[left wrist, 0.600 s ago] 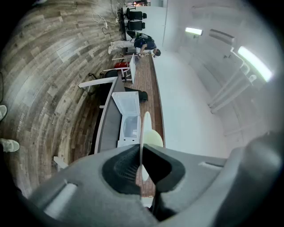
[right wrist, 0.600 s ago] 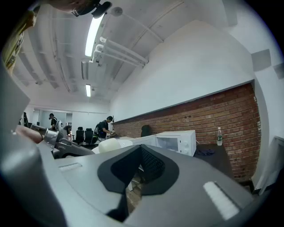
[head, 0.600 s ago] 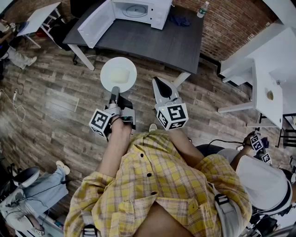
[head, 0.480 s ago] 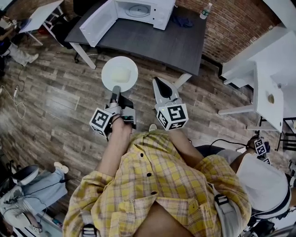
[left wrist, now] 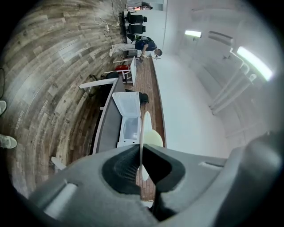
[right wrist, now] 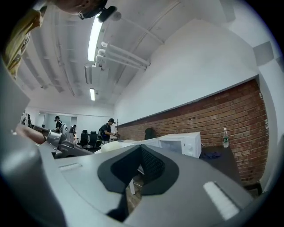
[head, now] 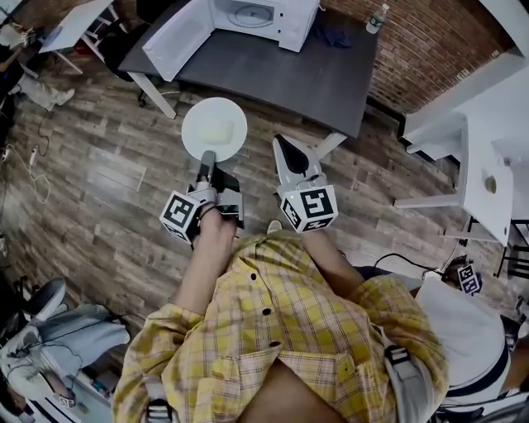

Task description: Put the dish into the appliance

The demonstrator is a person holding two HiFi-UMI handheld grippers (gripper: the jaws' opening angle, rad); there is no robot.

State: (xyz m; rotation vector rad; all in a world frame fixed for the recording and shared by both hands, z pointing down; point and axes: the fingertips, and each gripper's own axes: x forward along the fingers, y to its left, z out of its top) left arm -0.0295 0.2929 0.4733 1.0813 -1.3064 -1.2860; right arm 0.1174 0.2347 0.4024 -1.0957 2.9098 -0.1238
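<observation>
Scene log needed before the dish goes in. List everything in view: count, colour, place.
table: one, dark grey, ahead
microwave: one, white, door open, on the table
bottle: one, clear, table's far right corner
cloth: one, blue, on the table beside the microwave
plate: one, white, pale food on it, held short of the table
floor: brown wood planks
left tongs: grey, shut on the plate's rim
right tongs: grey, shut, empty
shirt: yellow check, on the person

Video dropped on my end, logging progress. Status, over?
Left gripper shut on plate rim; right gripper shut, empty. Plate over floor, short of table. Microwave door open, path looks clear.
</observation>
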